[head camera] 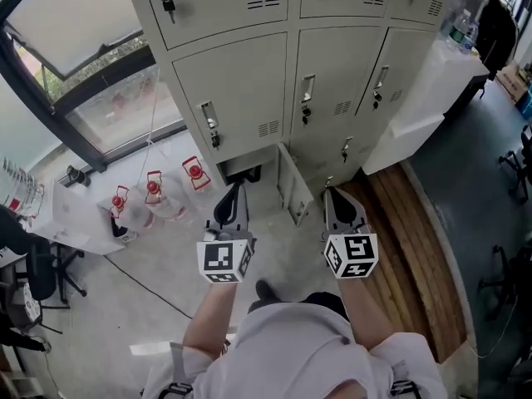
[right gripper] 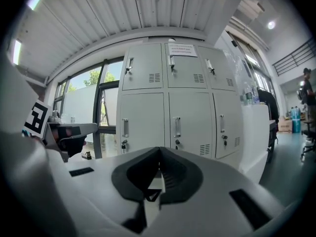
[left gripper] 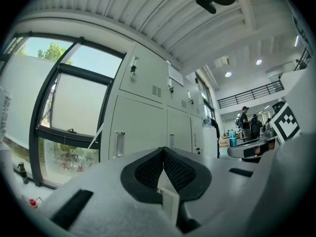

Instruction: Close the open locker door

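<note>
In the head view the cream locker bank [head camera: 274, 73] stands ahead of me. Its bottom-left compartment [head camera: 248, 169] is open, dark inside. Its small door [head camera: 293, 193] is swung out toward me, between the two grippers. My left gripper [head camera: 235, 187] hangs shut, its tip just in front of the open compartment and left of the door. My right gripper [head camera: 333, 192] is shut too, just right of the door. Neither touches it. The left gripper view shows shut jaws [left gripper: 163, 150] before closed upper doors [left gripper: 140, 127]. The right gripper [right gripper: 159, 150] faces closed doors [right gripper: 190, 122]. The open door is hidden there.
A white counter [head camera: 432, 90] with bottles adjoins the lockers on the right, above a wooden floor strip [head camera: 416, 248]. Three red-topped containers [head camera: 154, 188] stand by the window [head camera: 91, 48] at left. Office chairs [head camera: 37, 277] sit at far left. People [left gripper: 245, 123] stand far off.
</note>
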`<act>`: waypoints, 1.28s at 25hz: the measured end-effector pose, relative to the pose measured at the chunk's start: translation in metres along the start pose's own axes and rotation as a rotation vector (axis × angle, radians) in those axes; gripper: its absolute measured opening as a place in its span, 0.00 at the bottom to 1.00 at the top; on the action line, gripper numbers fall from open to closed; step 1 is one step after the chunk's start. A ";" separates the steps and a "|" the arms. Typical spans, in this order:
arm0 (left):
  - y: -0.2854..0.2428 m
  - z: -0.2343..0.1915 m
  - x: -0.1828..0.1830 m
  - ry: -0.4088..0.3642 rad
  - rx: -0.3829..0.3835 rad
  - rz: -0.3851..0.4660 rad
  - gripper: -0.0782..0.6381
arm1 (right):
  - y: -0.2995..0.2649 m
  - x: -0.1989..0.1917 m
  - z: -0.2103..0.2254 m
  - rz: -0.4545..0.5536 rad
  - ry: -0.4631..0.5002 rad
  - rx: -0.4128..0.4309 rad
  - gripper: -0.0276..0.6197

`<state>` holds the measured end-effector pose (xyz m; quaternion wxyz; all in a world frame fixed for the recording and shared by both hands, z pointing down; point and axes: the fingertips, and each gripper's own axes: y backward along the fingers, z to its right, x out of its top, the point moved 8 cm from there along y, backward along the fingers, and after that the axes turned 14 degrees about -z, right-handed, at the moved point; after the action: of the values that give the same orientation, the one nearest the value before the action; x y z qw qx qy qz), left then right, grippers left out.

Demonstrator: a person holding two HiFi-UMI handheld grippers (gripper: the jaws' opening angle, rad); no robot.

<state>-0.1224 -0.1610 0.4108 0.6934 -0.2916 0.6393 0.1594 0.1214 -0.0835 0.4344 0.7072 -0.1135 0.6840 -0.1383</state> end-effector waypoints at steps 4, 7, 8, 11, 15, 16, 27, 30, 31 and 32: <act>-0.019 -0.008 0.000 0.008 0.008 0.002 0.12 | -0.028 0.012 0.006 0.002 0.016 0.022 0.06; -0.028 -0.004 0.000 -0.001 0.033 0.002 0.12 | -0.046 0.013 0.017 -0.010 0.012 0.055 0.06; -0.031 -0.002 0.001 0.002 0.047 0.002 0.12 | -0.051 0.014 0.022 -0.014 0.014 0.066 0.06; -0.038 0.005 0.002 0.022 0.097 0.004 0.12 | -0.064 0.018 0.037 -0.026 0.033 0.107 0.06; -0.044 0.015 0.005 0.032 0.175 0.007 0.12 | -0.080 0.025 0.053 -0.016 0.070 0.162 0.06; -0.045 0.018 0.004 0.033 0.194 0.006 0.12 | -0.082 0.026 0.057 -0.014 0.075 0.175 0.06; -0.053 0.036 0.005 0.034 0.292 -0.001 0.12 | -0.108 0.027 0.085 -0.021 0.091 0.260 0.06; -0.054 0.036 0.003 0.038 0.308 -0.008 0.12 | -0.118 0.022 0.086 -0.037 0.101 0.267 0.06; -0.056 0.036 0.002 0.041 0.309 -0.011 0.12 | -0.122 0.017 0.088 -0.049 0.109 0.261 0.06; -0.057 0.036 0.001 0.044 0.308 -0.014 0.12 | -0.126 0.011 0.090 -0.065 0.115 0.252 0.06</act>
<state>-0.0597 -0.1841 0.4220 0.7171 -0.1894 0.6691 0.0482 0.2068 -0.2081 0.4711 0.6705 -0.0378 0.6968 -0.2520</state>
